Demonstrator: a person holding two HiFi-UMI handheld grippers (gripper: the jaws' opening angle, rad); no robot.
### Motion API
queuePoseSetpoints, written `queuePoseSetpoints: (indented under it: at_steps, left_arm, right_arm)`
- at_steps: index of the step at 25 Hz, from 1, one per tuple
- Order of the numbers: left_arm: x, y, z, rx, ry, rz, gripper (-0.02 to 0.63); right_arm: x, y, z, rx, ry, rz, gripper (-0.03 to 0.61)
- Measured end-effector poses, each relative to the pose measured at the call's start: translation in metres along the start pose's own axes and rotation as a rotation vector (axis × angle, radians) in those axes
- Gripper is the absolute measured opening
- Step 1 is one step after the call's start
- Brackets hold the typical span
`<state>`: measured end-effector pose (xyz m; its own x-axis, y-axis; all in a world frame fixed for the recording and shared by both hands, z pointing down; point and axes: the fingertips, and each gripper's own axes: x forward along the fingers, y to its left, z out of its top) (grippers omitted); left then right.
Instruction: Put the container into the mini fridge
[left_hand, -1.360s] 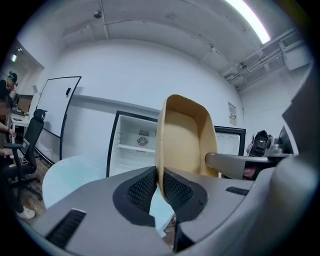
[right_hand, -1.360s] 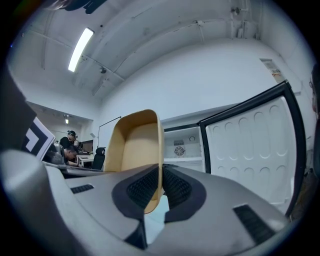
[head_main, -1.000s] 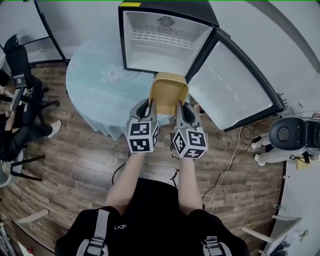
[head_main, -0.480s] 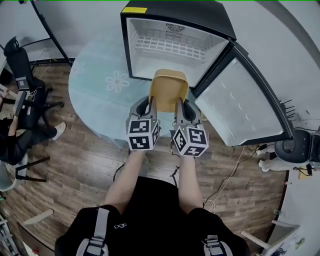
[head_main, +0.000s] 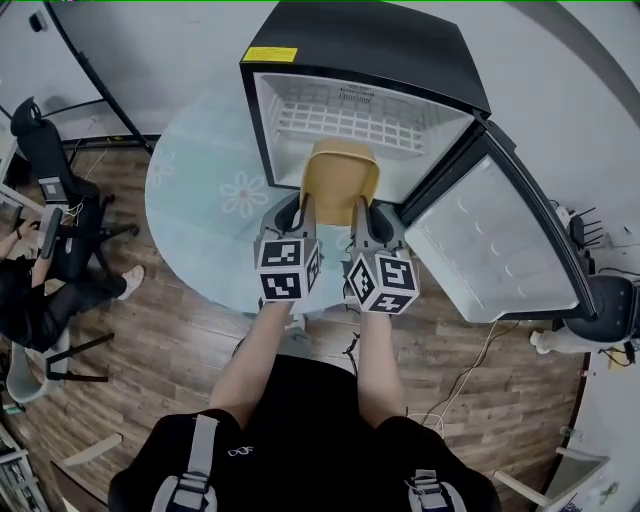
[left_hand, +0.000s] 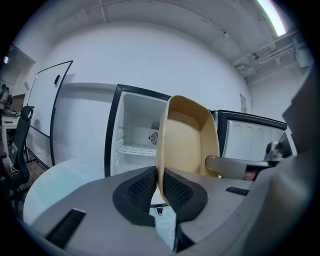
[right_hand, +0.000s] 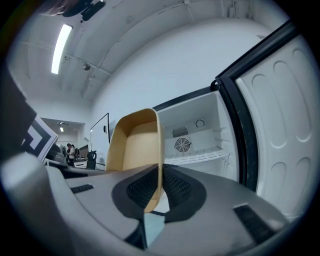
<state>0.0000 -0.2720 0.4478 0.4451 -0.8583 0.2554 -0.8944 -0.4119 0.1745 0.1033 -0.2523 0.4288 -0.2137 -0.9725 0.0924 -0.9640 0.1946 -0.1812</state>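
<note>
A tan open-topped container (head_main: 340, 180) hangs in the air in front of the mini fridge (head_main: 355, 110), held from both sides. My left gripper (head_main: 303, 208) is shut on its left wall (left_hand: 162, 150), the wall pinched between the black pads (left_hand: 142, 187). On the opposite wall (right_hand: 159, 150) my right gripper (head_main: 357, 208) is shut the same way. The fridge stands on the round table with its door (head_main: 495, 245) swung wide to the right. Its white inside shows a wire shelf (head_main: 345, 115) and a rear fan (right_hand: 182, 145). The container's far end is just at the fridge's opening.
The round table has a pale blue cloth with flower prints (head_main: 205, 215). An office chair (head_main: 50, 165) and a seated person (head_main: 35, 290) are at the left on the wooden floor. A cable (head_main: 470, 370) runs over the floor at the right, near a round grey device (head_main: 610, 305).
Both grippers and the container have come closer to the fridge; the container's far end now reaches the opening. The fridge and table have shifted lower in the head view.
</note>
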Motion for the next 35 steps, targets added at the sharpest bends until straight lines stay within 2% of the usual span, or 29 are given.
queuePoseSetpoints:
  at_steps: [15,25,35]
  left_arm:
    - [0.057,0.014,0.033,0.008,-0.025,-0.073,0.026]
    - [0.076,0.041,0.053,-0.047,-0.061,-0.067,0.025]
    - [0.084,0.050,0.059,-0.054,-0.068,-0.046,0.025]
  right_arm:
    - [0.055,-0.017,0.027,-0.017,-0.041,-0.067,0.026]
    - [0.084,-0.004,0.036,-0.072,-0.025,-0.070,0.028]
    - [0.097,-0.001,0.039,-0.091,-0.012,-0.063,0.031]
